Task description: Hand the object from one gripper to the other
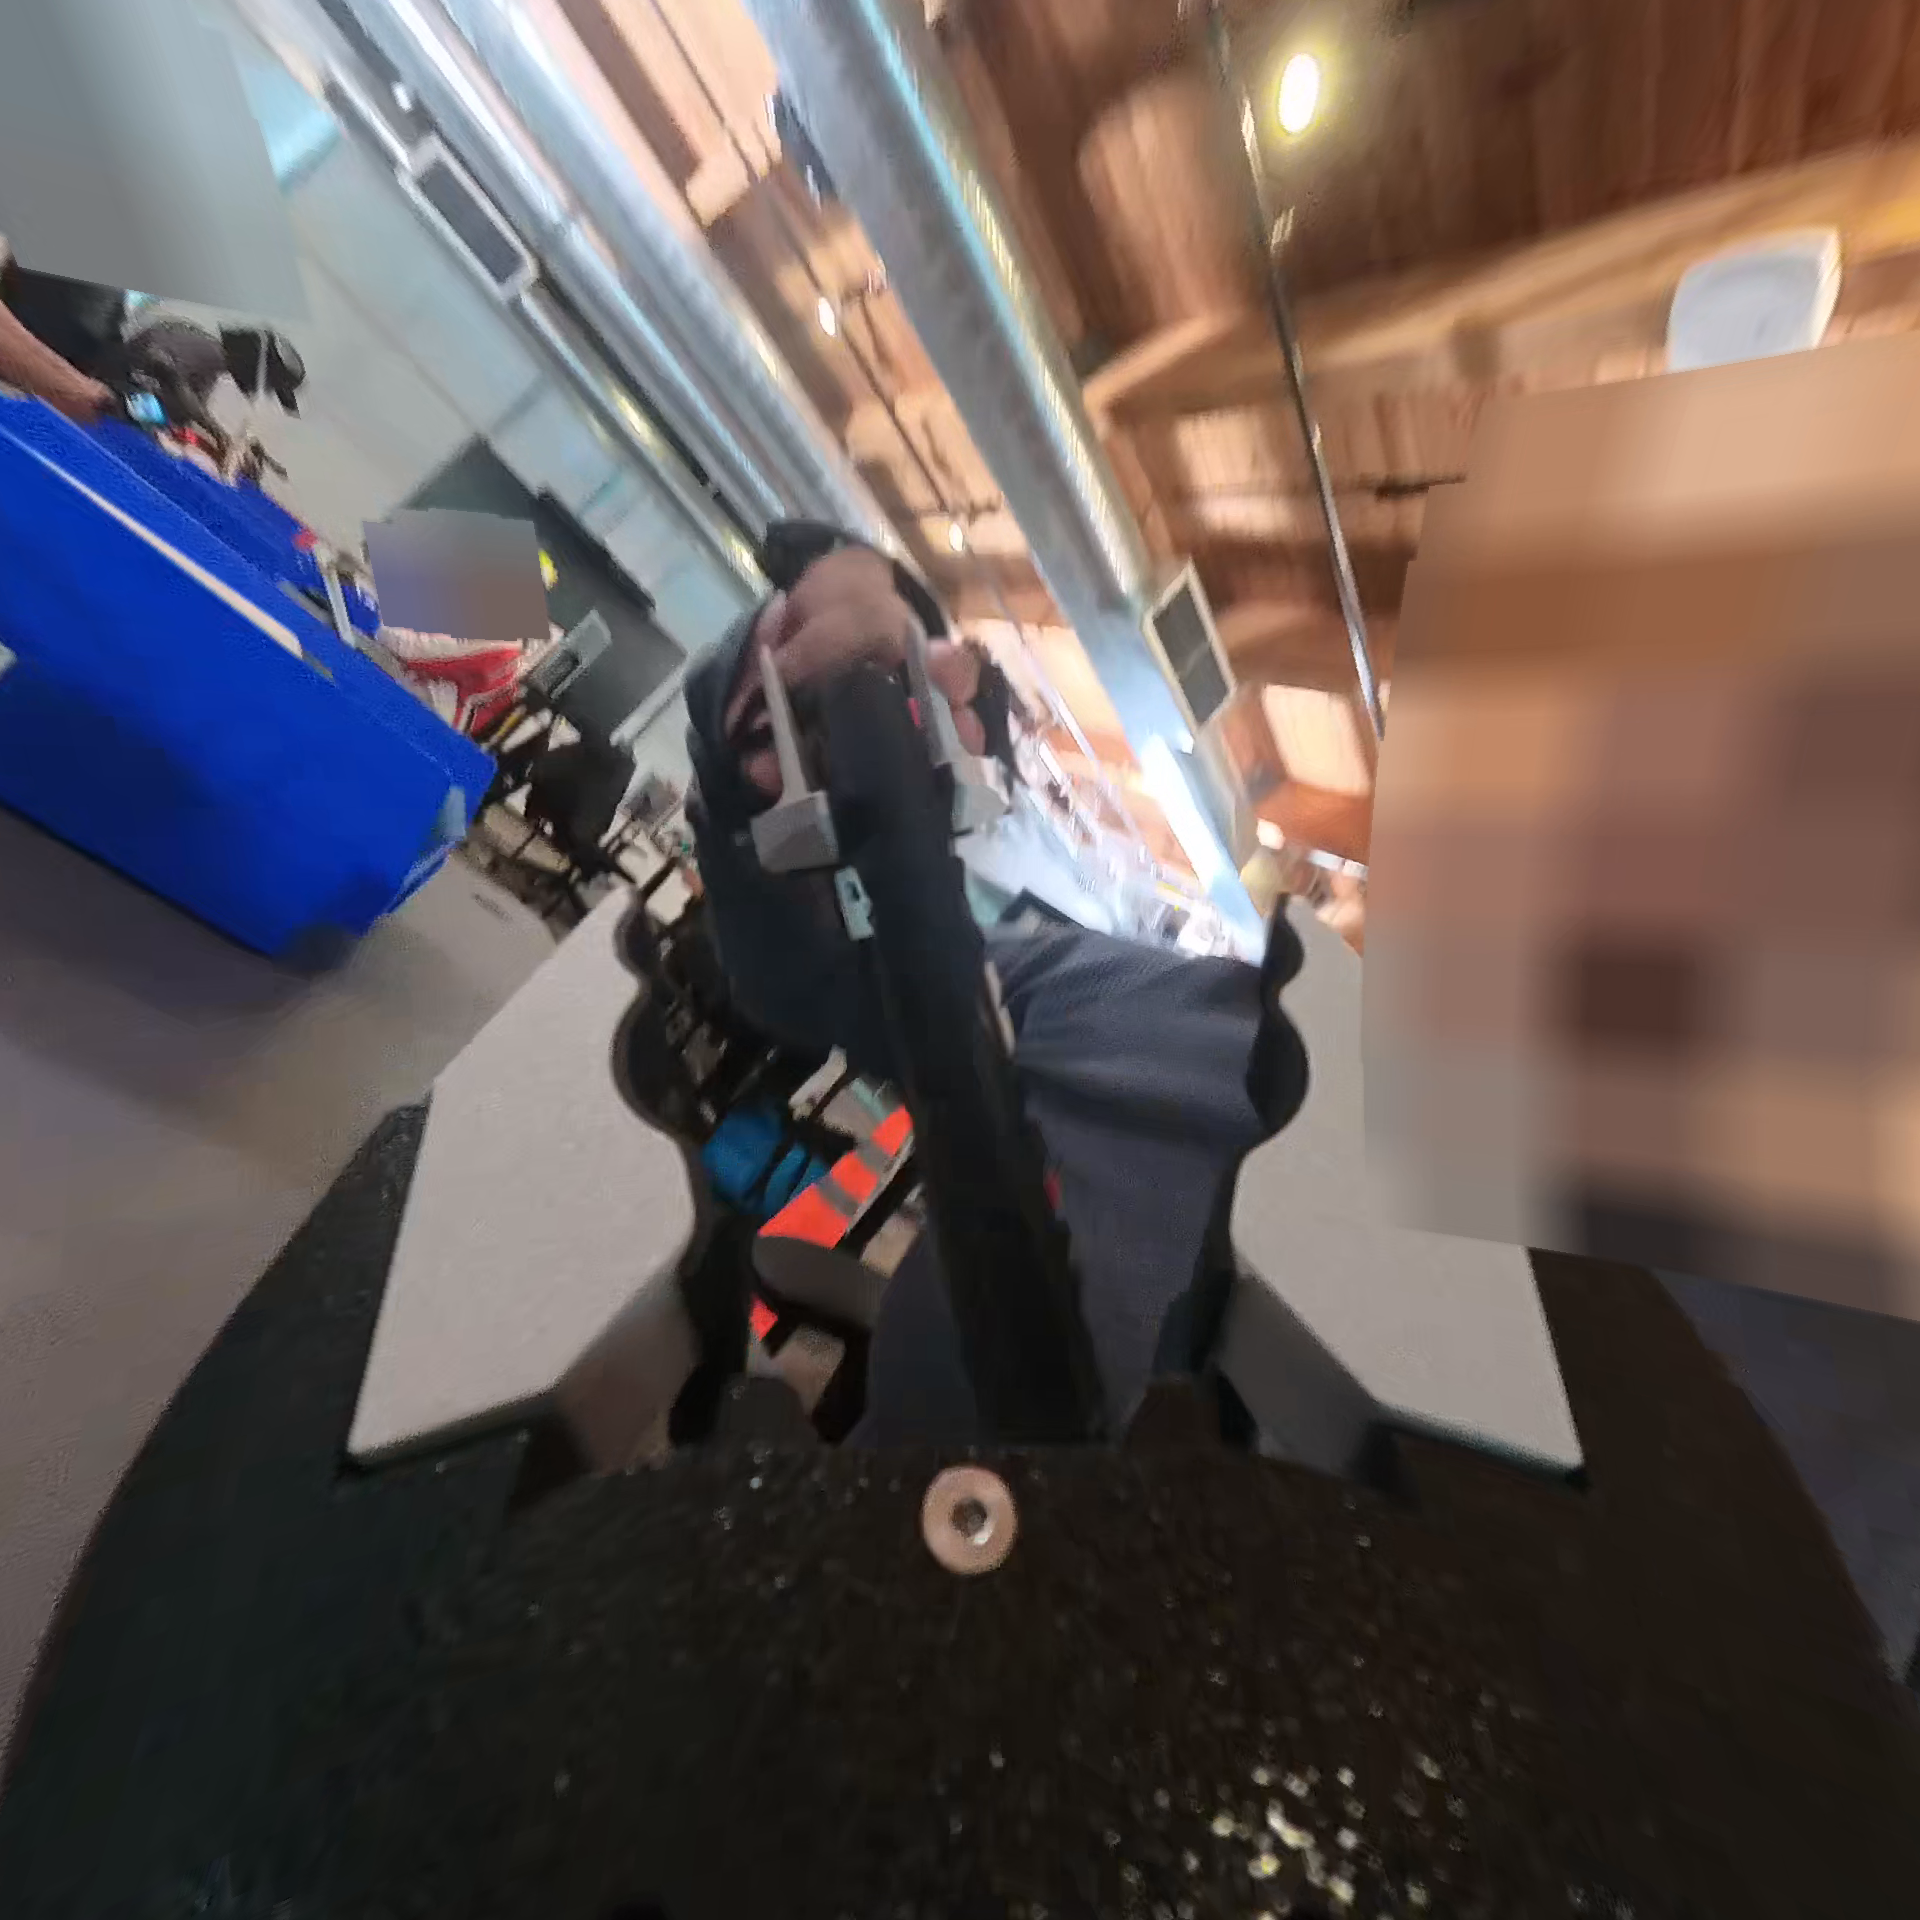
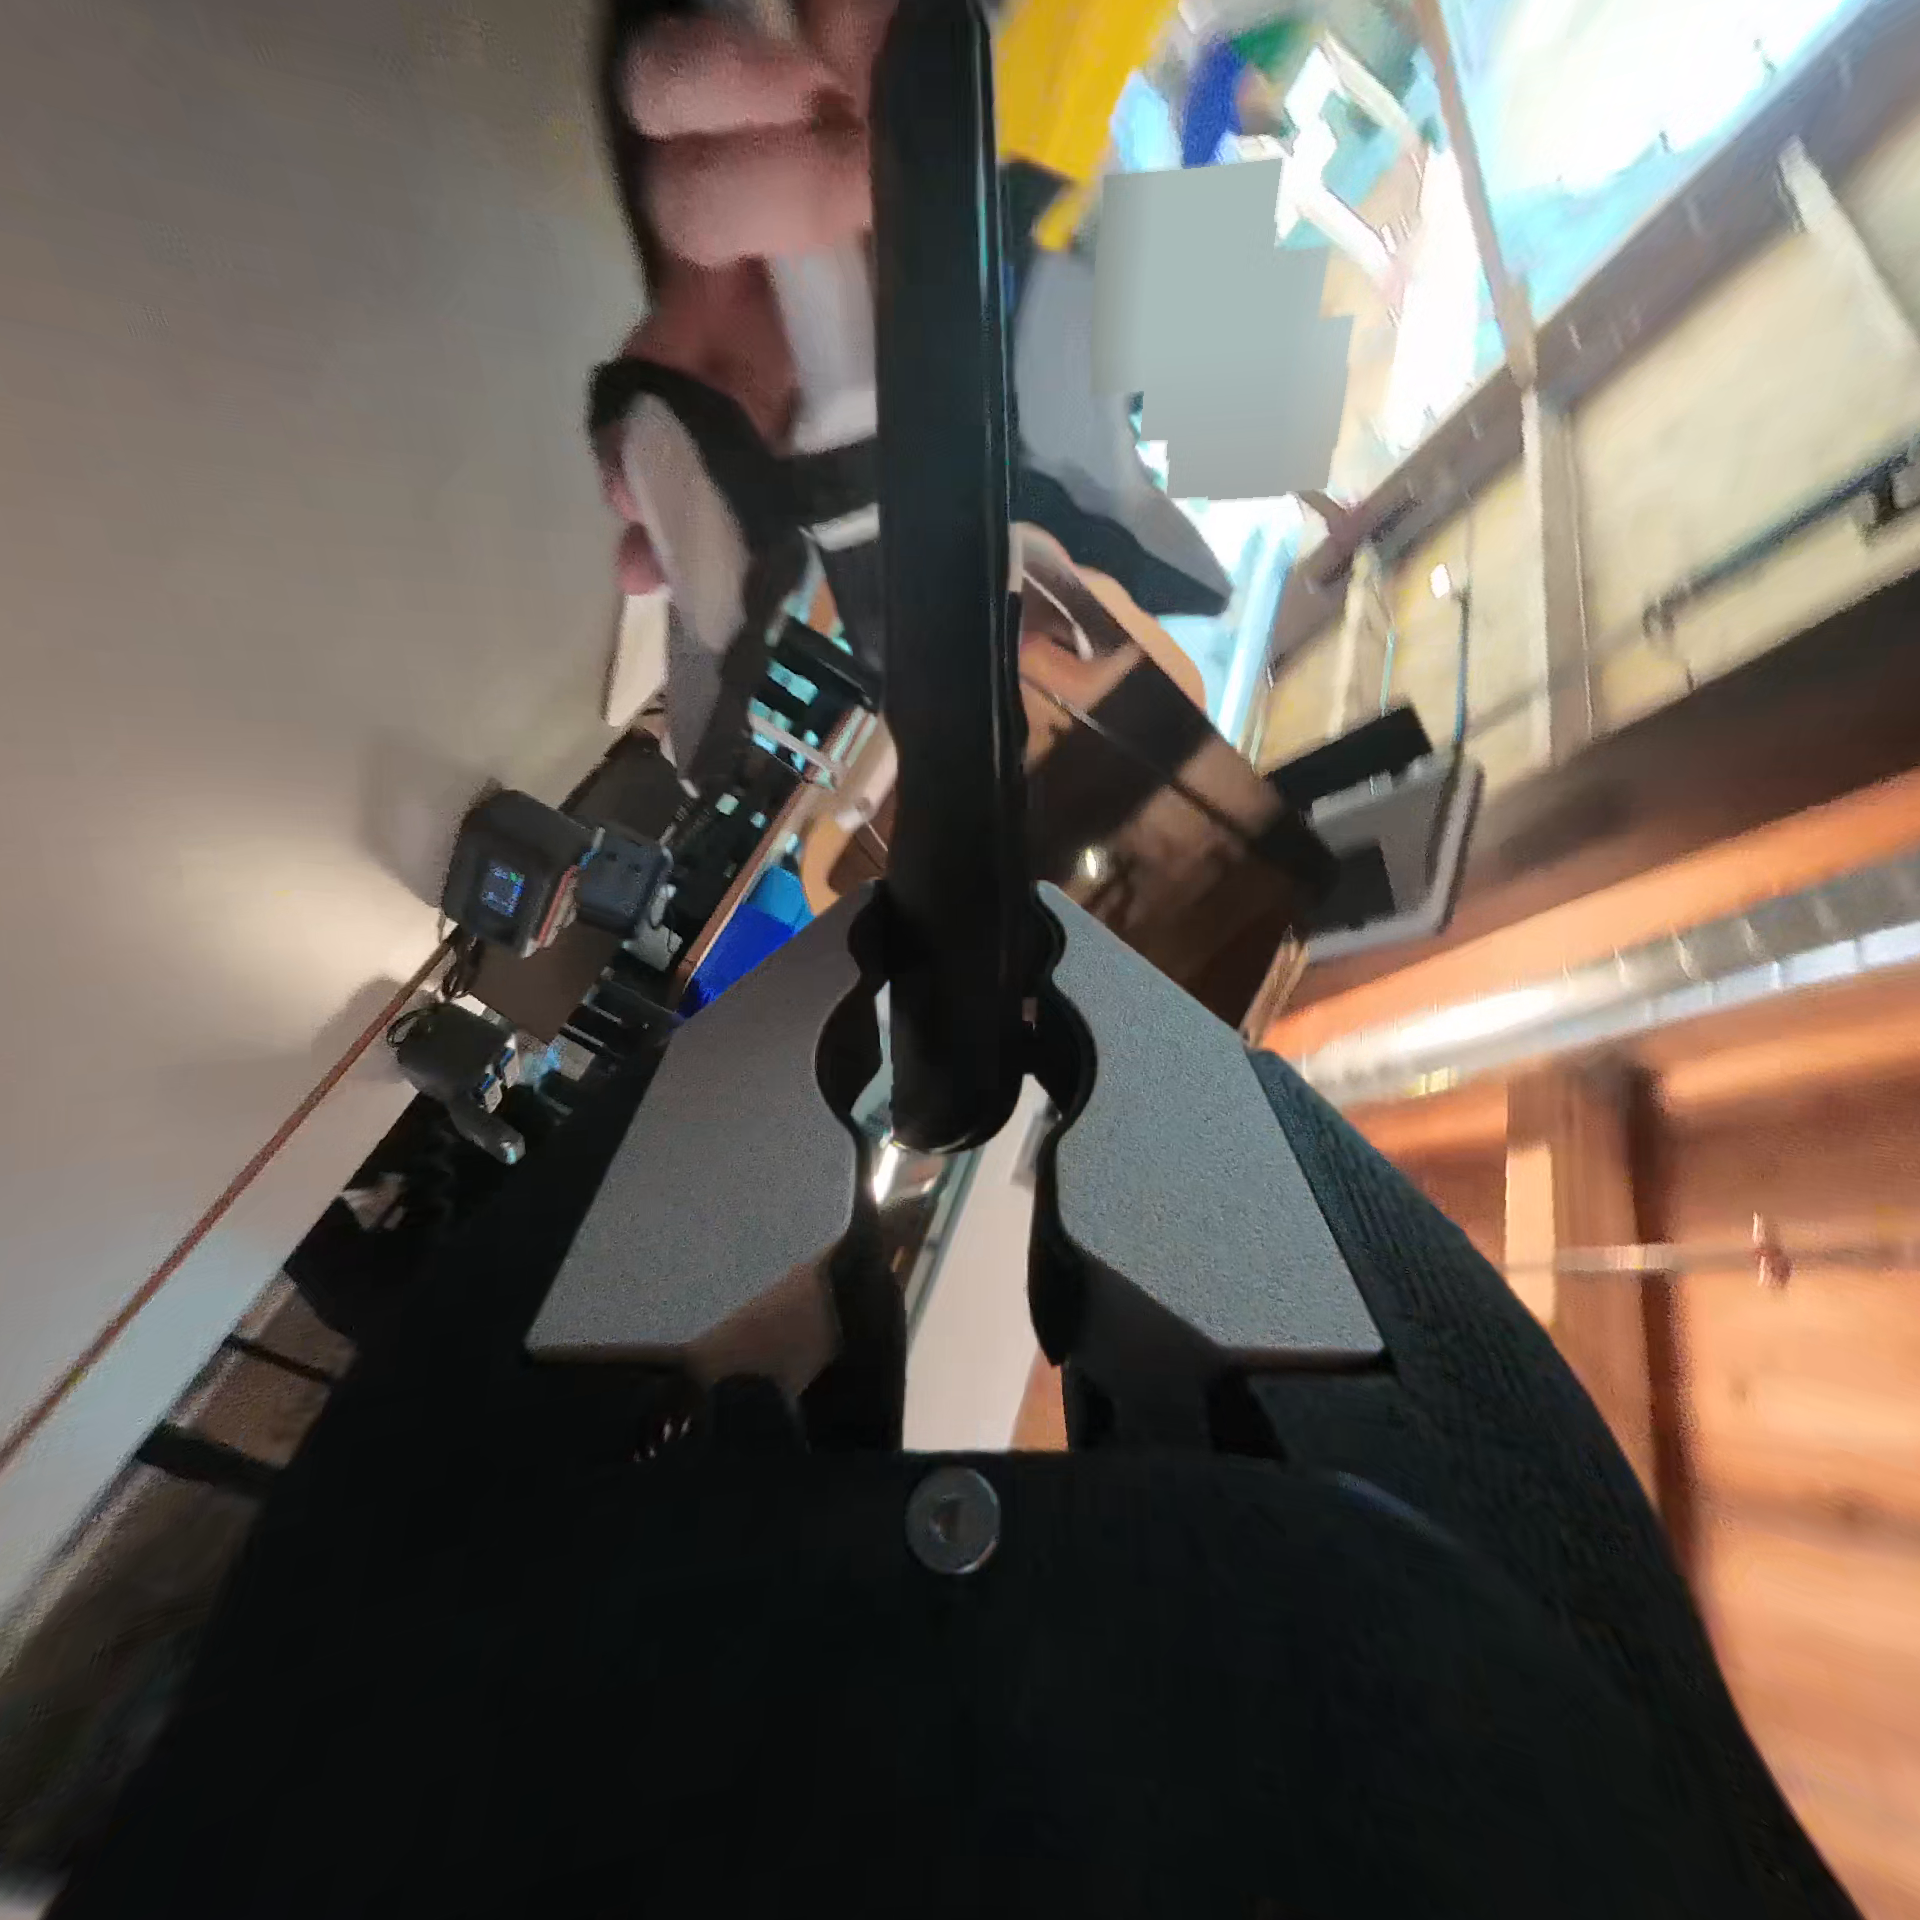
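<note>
Left wrist view: blue table (image 1: pixel 208 665) far left. Left gripper (image 1: pixel 961 1091) spread wide, long black object (image 1: pixel 977 1143) running between fingers untouched. Right gripper (image 2: pixel 951 997) clamped on object's (image 2: pixel 940 623) near end, other end up by hand (image 2: pixel 748 156).

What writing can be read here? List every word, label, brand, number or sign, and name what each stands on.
No text can be read in either view.
White marks on the blue table cover: blurred, unreadable.
A pale tag on the black object: too small and blurred to read.
A small lit screen on a dark device: too small to read.
</note>
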Demonstrator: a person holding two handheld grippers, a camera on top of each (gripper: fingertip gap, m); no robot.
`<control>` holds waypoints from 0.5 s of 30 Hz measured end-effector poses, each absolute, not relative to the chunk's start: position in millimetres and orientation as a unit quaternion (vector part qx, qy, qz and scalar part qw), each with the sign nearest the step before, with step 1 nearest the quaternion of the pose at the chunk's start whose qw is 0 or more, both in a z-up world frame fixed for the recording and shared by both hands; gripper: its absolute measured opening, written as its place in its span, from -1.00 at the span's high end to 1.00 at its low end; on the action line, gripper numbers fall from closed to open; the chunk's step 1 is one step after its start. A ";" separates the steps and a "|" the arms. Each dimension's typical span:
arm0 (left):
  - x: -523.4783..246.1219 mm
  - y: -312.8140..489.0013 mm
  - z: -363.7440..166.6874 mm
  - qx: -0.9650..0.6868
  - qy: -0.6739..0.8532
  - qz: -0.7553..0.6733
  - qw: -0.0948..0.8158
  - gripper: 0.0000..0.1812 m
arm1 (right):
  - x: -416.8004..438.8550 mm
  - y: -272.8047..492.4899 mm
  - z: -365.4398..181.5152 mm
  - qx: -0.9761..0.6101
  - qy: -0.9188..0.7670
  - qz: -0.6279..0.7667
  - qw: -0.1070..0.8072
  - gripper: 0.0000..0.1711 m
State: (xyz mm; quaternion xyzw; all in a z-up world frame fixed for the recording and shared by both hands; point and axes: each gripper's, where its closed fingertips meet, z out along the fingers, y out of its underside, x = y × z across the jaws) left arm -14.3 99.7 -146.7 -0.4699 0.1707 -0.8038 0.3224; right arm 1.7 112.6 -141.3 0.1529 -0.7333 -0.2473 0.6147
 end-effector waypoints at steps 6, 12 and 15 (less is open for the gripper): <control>10.5 78.5 -164.5 -0.497 0.247 -0.778 0.294 0.16 | -9.8 110.6 -150.7 0.227 -0.741 -0.267 0.573 0.73; 24.5 84.5 -187.8 -0.549 0.296 -0.699 0.350 0.75 | -15.6 122.2 -148.0 0.208 -0.749 -0.268 0.569 0.69; 14.7 96.8 -177.2 -0.529 0.284 -0.674 0.430 0.75 | -14.3 124.8 -130.2 0.083 -0.763 -0.184 0.614 0.25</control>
